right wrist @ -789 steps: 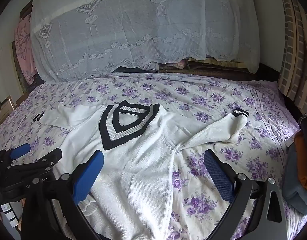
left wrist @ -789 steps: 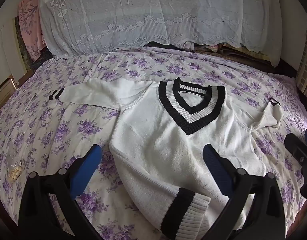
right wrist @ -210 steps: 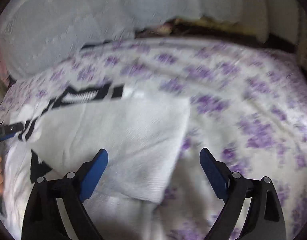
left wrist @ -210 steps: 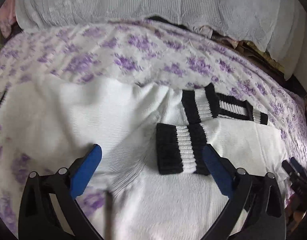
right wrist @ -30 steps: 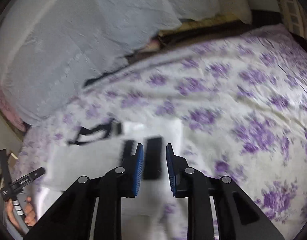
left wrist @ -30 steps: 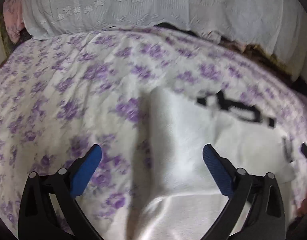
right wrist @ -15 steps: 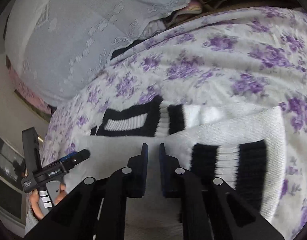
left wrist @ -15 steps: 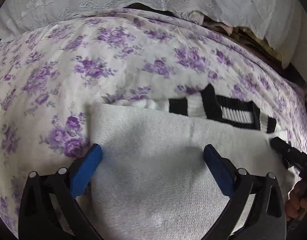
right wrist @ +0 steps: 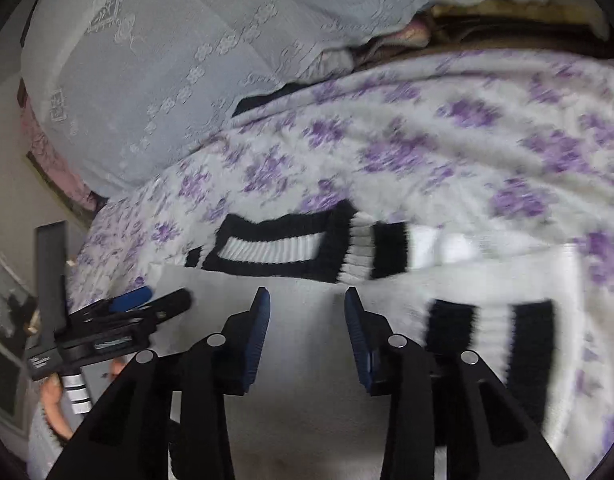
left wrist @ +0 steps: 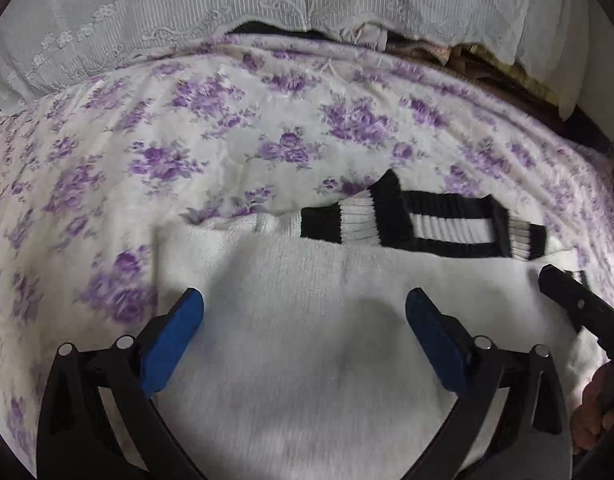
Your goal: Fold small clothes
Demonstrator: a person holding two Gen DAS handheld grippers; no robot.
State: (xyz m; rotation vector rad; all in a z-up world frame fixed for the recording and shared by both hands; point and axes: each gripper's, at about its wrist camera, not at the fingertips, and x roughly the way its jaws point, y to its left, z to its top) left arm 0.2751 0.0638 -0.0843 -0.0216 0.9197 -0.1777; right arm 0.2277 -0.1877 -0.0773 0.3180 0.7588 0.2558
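A white knit sweater [left wrist: 307, 360] lies folded on the floral bedspread, its black-and-white striped collar [left wrist: 419, 224] along the far edge. My left gripper [left wrist: 305, 316] hovers low over the white fabric, open wide, with nothing pinched. In the right wrist view my right gripper [right wrist: 307, 308] is over the same sweater [right wrist: 307, 400], its jaws opening, and only the cloth below shows in the gap. A black-and-white striped band [right wrist: 487, 320] lies flat just right of it, beyond it the collar [right wrist: 283, 248]. The left gripper [right wrist: 127, 308] shows at the left.
The purple-flowered bedspread [left wrist: 227, 140] stretches around the sweater. A lace-covered pile [left wrist: 267, 8] of bedding rises along the far side. A person's hand [left wrist: 595, 412] holds the right gripper's handle at the right edge; another hand [right wrist: 55, 404] is at the left edge of the right wrist view.
The right gripper's jaws, shut half a second ago, have parted, and the striped band they carried a second ago now lies on the sweater. Both grippers have sunk a little nearer the sweater.
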